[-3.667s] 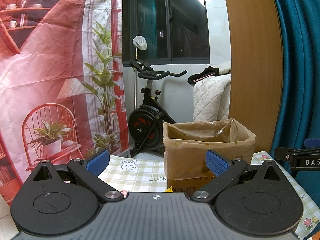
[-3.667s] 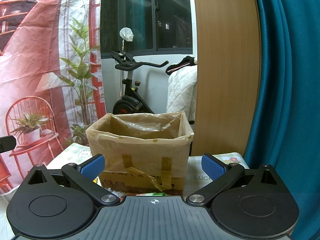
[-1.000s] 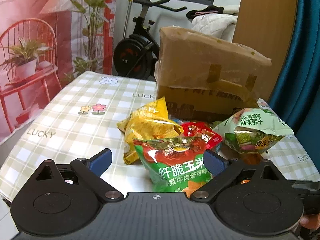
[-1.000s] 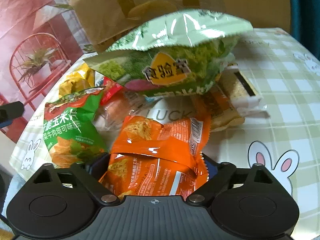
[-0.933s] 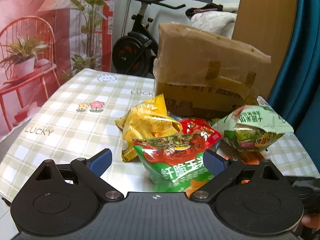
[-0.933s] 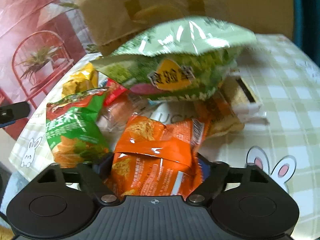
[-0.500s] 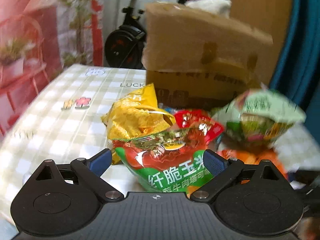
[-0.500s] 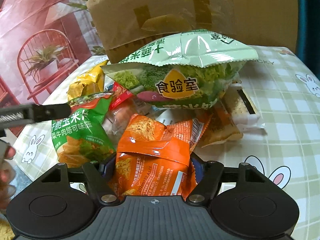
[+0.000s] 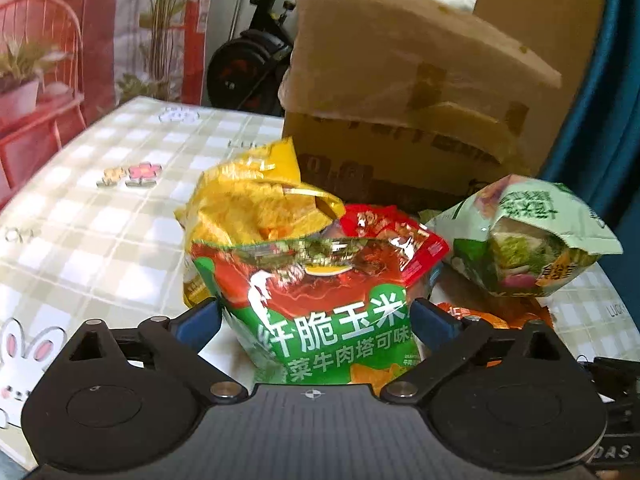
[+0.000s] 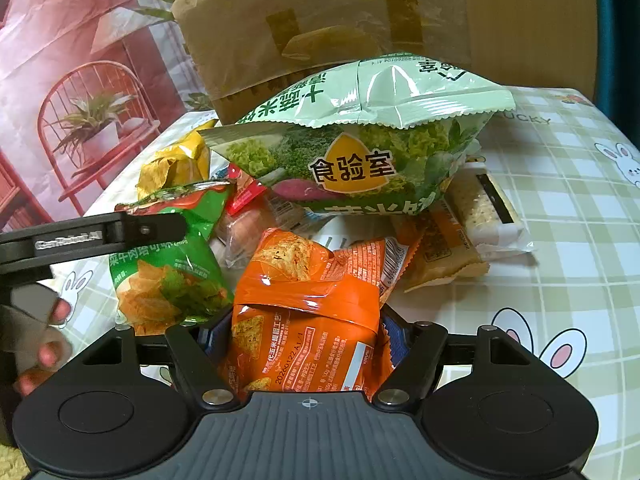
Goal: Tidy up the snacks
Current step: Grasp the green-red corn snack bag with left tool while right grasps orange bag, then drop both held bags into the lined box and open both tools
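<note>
1. my right tongs (image 10: pixel 306 336) are clamped on the crinkled orange foil snack bag (image 10: pixel 308 304); both blue pads press its sides and the bag buckles between them. i cannot tell whether it is off the checked tablecloth surface (image 10: pixel 560 240) or still resting on it.
2. my left tongs (image 9: pixel 316 316) bracket the green-and-red corn chip bag (image 9: pixel 320 312). the pads sit right at its sides, but the picture is smeared, so i cannot tell whether they pinch it or only stand beside it.
3. i judge the sorting barely begun: nothing shows as put away. the whole heap sits on the surface in front of the tall brown cardboard box wrapped in tape and plastic film (image 10: pixel 320 28), whose inside is hidden from both views.
4. left in the pile: the puffy pale green vegetable-print bag (image 10: pixel 360 140) riding on top of the others, the crumpled yellow bag (image 9: pixel 248 200) behind my green one, the small red packet (image 9: pixel 400 236) beside it, a clear-wrapped block of crackers (image 10: pixel 486 208), and a flat tan-and-orange wrapped bar (image 10: pixel 436 252) touching it.
5. so two bags are in hand or nearly so, and at least five more wait. the box looks like the place for them, though that is my guess.
</note>
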Demonstrator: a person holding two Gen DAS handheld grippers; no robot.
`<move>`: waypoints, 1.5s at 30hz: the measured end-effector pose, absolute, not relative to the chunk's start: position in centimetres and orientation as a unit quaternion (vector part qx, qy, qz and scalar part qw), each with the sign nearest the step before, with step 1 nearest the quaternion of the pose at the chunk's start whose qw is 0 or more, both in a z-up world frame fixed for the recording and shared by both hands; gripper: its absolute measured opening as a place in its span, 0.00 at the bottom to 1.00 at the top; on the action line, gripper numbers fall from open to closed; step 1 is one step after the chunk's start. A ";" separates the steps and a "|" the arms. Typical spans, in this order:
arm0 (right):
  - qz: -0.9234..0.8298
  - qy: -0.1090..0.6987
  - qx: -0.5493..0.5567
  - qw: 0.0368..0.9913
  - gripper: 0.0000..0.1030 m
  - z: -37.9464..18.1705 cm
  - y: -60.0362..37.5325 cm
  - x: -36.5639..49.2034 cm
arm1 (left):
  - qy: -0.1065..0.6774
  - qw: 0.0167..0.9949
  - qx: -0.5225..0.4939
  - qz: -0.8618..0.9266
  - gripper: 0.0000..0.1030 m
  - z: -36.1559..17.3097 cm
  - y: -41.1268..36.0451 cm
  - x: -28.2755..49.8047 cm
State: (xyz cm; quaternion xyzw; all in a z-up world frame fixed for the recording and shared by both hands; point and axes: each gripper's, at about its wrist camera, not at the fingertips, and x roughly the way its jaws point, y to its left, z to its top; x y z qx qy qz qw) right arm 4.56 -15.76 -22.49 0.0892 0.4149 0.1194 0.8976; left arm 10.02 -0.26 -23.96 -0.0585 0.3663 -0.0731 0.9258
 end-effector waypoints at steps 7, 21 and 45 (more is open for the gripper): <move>0.116 0.410 0.086 0.901 0.66 -21.9 -16.0 4.3 | 0.383 0.919 -0.032 -0.092 0.79 -23.6 -0.4 9.2; 0.115 0.371 0.071 0.919 0.66 -18.3 -16.9 0.8 | 0.311 0.946 -0.028 -0.091 0.78 -18.4 0.3 4.4; 0.082 0.143 0.017 0.986 0.66 -1.5 -22.5 14.4 | 0.177 0.981 -0.011 -0.084 0.79 -5.4 -1.0 15.3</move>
